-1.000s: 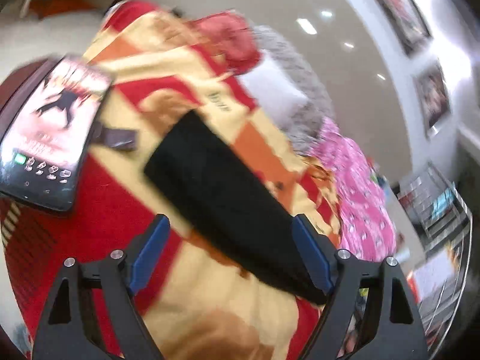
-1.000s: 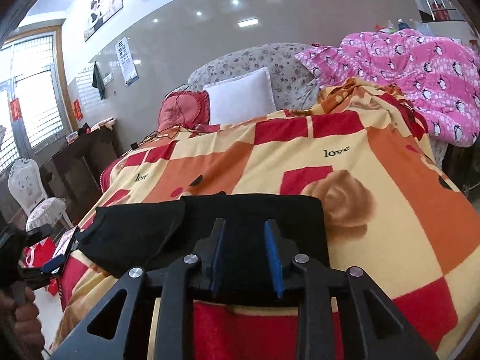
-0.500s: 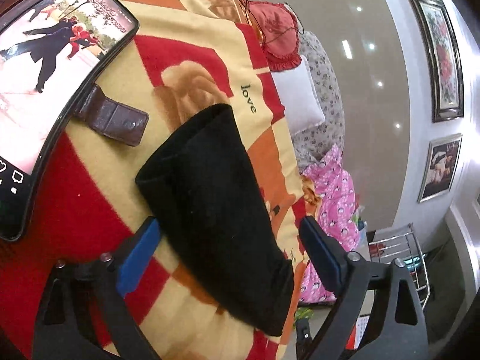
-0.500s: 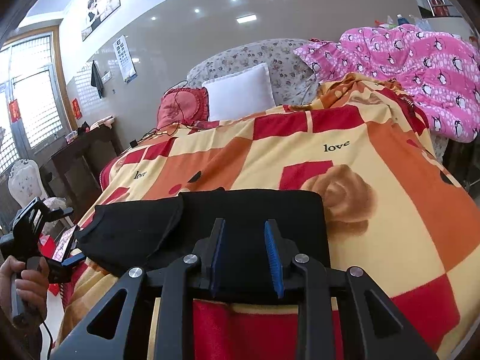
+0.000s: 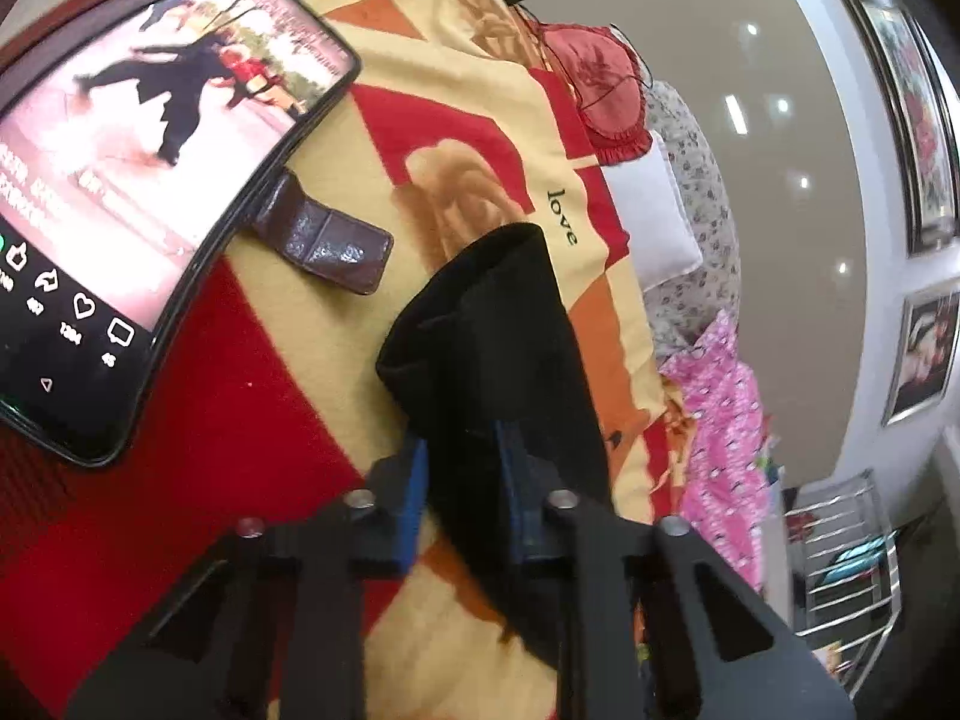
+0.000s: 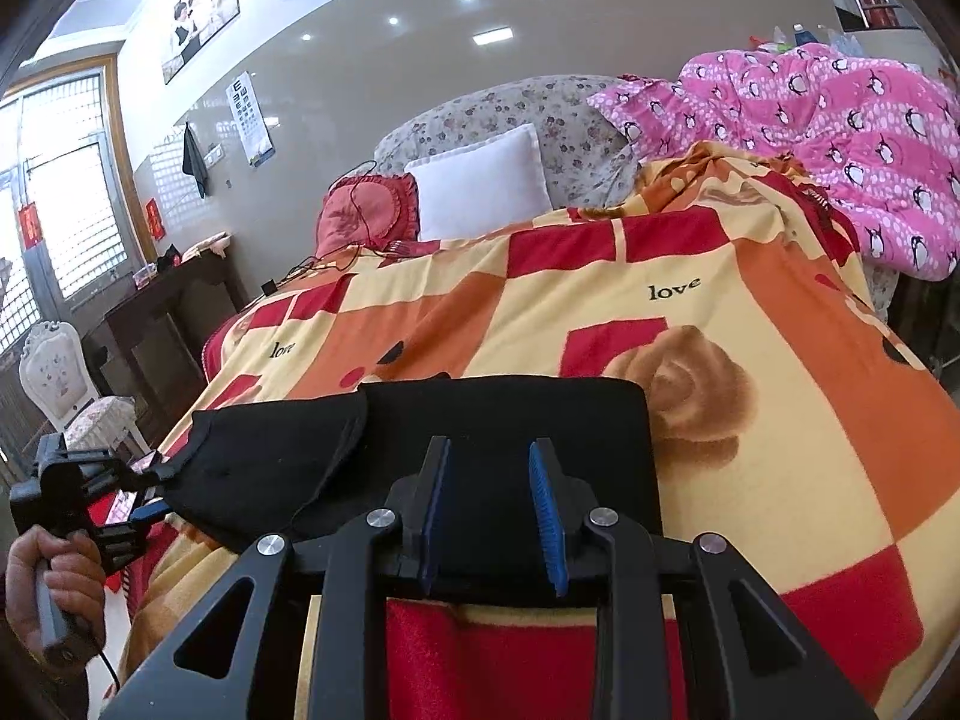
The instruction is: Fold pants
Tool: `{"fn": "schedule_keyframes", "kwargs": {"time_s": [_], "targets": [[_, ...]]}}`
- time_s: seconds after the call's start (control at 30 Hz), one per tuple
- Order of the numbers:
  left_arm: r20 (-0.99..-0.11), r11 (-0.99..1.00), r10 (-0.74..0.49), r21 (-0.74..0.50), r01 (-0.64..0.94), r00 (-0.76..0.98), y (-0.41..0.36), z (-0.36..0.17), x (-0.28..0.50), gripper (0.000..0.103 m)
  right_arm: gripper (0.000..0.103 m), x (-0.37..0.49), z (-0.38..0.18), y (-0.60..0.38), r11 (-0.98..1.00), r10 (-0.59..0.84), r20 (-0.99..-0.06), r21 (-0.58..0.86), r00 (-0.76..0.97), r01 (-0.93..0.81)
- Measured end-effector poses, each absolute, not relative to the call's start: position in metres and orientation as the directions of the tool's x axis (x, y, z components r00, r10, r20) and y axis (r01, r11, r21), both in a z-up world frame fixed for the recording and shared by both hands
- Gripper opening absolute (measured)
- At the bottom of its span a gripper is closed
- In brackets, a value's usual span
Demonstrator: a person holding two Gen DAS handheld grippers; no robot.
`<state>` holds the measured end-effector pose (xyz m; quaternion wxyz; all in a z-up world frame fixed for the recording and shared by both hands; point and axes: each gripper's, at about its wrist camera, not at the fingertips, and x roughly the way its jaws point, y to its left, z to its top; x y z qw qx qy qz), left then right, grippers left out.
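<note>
**Left jaws closing on the end of the pants, right jaws holding the near edge**

The left gripper has its jaws closing, with a bunch of black cloth between the blue pads; the pads appear to press on it already. The right gripper stands at a narrow gap over the near edge of the pants; cloth lies between its pads, and it seems to be pinched, though contact cannot be confirmed.

The pants lie flat and partly folded as a black band along the near edge of the bed, on the patterned blanket. One end points toward the bed's left corner, where a hand carries the left gripper. A phone and a brown wallet lie on the blanket just beside that end.

Step in hand, as judged: securing both grips for the next fold. The next move calls for a firm left grip, then lifting that end and carrying it across toward the right one, clear of the phone.
</note>
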<state>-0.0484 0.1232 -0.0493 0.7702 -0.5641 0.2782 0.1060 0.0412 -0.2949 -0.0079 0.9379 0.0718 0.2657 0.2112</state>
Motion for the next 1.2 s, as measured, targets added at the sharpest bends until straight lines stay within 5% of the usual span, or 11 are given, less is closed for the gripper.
{"fn": "schedule_keyframes", "kwargs": {"time_s": [0.3, 0.53, 0.8, 1.07, 1.2], "targets": [[-0.461, 0.727, -0.016, -0.614, -0.306, 0.887, 0.074, 0.015, -0.046, 0.011, 0.027, 0.042, -0.011, -0.321, 0.903, 0.400, -0.440, 0.338, 0.804, -0.264], [-0.353, 0.914, -0.197, -0.403, 0.042, 0.914, -0.017, 0.072, -0.026, 0.010, 0.030, 0.054, -0.032, -0.364, 0.833, 0.406, -0.444, 0.539, 0.799, -0.125], [-0.387, 0.927, -0.344, -0.282, 0.245, 0.855, -0.110, 0.079, 0.003, 0.010, 0.030, 0.056, -0.044, -0.385, 0.779, 0.415, -0.426, 0.622, 0.804, -0.073], [-0.488, 0.897, -0.427, -0.334, 0.289, 0.762, -0.155, 0.058, 0.036, 0.010, 0.030, 0.054, -0.045, -0.389, 0.773, 0.402, -0.417, 0.631, 0.815, -0.059], [-0.511, 0.875, -0.478, -0.347, 0.338, 0.714, -0.174, 0.046, 0.037, 0.000, 0.030, 0.052, -0.046, -0.392, 0.769, 0.390, -0.413, 0.637, 0.823, -0.045]]}}
